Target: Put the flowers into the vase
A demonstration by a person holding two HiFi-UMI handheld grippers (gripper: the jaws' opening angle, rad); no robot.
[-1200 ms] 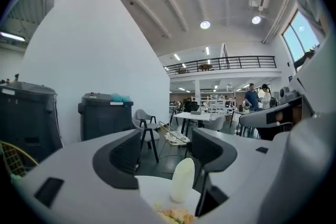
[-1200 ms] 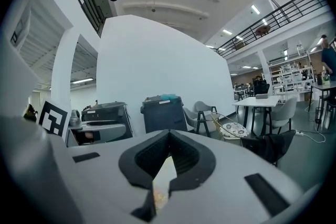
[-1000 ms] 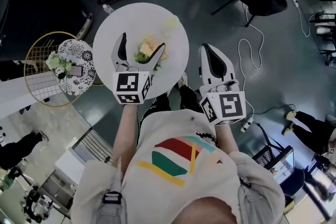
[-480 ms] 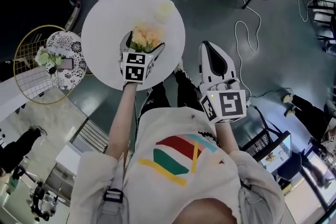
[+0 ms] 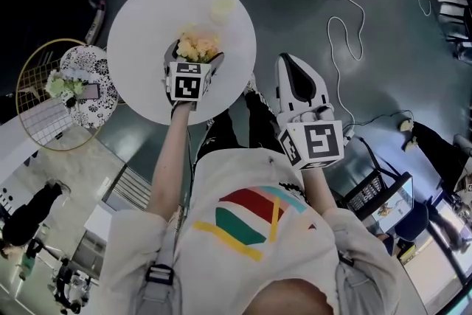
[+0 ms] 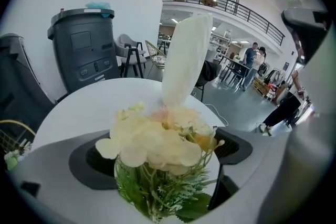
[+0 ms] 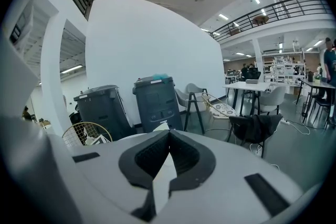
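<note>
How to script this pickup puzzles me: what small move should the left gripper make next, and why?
Probably close the left gripper on the flowers. Its jaws, which have just been opening, stand wide on either side of them with the pads not pressing. The vase stands upright just behind them on the table, so a grip would seem to come before any lift.

The head camera looked steeply down from above the person, behind both tongs: the left tongs over the round tabletop, the right tongs off its edge. The left gripper camera sat very near, looking down along its jaws, which had just been opening, flowers between them, vase just beyond; the head view shared these. The right gripper camera faced almost level past its tongs; both gripper views shared a grey bin
</note>
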